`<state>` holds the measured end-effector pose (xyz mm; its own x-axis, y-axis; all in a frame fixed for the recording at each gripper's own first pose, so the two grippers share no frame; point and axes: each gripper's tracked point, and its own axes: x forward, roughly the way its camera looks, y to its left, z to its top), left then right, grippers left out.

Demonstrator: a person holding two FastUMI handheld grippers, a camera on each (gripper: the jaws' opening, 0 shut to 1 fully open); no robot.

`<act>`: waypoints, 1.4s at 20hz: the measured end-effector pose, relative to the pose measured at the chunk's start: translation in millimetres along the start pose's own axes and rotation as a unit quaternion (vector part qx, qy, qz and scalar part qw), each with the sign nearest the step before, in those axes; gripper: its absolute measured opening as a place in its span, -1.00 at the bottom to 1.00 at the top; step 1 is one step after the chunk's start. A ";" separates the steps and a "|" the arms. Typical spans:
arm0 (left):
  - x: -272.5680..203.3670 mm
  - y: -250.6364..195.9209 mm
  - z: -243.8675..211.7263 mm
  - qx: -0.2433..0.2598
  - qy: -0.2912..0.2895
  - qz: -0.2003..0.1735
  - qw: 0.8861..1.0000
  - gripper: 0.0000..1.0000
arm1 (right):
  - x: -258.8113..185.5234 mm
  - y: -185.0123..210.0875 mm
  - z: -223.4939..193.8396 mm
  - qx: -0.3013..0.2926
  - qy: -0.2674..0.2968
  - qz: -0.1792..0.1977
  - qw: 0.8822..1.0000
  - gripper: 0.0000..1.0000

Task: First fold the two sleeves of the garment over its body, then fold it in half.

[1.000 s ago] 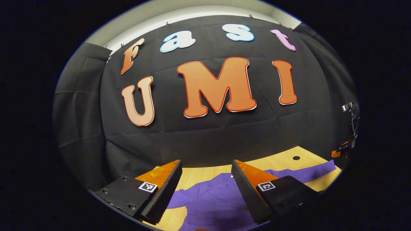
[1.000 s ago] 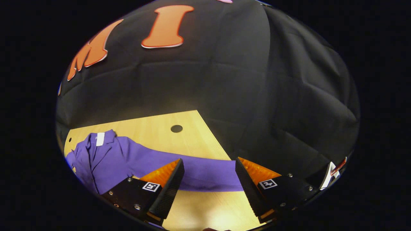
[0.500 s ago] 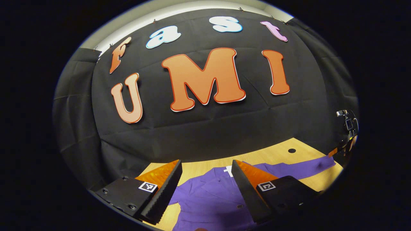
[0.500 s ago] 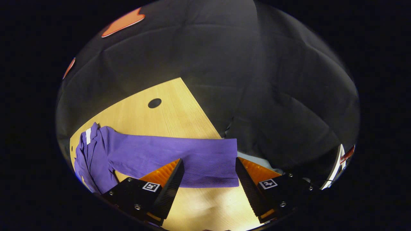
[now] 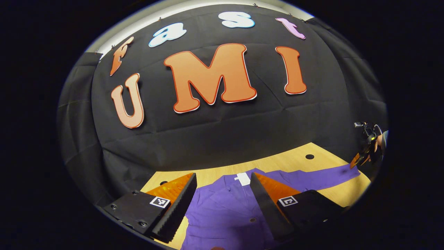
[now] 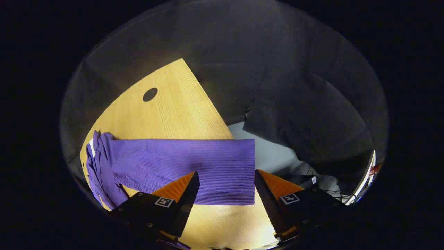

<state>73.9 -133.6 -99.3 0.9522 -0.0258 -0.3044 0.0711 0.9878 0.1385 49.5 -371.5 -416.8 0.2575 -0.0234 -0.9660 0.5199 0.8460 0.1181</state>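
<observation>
Both tongs wide apart, above garment.

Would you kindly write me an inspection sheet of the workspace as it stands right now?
Surface: wooden table with a round hole in its top.
Job's things: purple garment lies flat on the table, white neck tag at the collar; its sleeve is stretched straight out, cuff near the table edge, not yet folded.
Clutter: nothing seen.
Grippers: left gripper open above the garment's body; right gripper open, jaws on either side of the cuff end, not gripping.
Cables: dark cables beyond the table edge, low down.
Surroundings: black cloth wall around the booth.
</observation>
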 end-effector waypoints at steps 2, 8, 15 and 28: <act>-1.5 2.0 -2.4 0.001 0.000 0.002 1.000 0.95 | 4.6 2.0 -6.1 0.011 0.028 0.007 1.000 0.90; -5.9 4.0 -10.2 0.002 0.008 0.005 1.000 0.94 | 16.7 -7.3 -18.3 0.007 0.069 -0.016 0.997 0.87; -10.2 2.8 -9.6 0.007 0.008 0.002 1.000 1.00 | 21.8 -6.6 -18.4 -0.001 0.091 -0.035 0.995 0.67; -22.1 42.1 -15.7 -0.012 -0.006 0.015 1.000 0.94 | -13.8 37.5 -3.1 0.022 0.061 -0.004 0.998 -0.93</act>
<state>51.2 -89.0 -101.6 0.9572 0.0014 -0.2896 0.0360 0.9916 0.1239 63.0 -337.9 -399.7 0.1534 0.0381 -0.9874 0.5572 0.8219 0.1183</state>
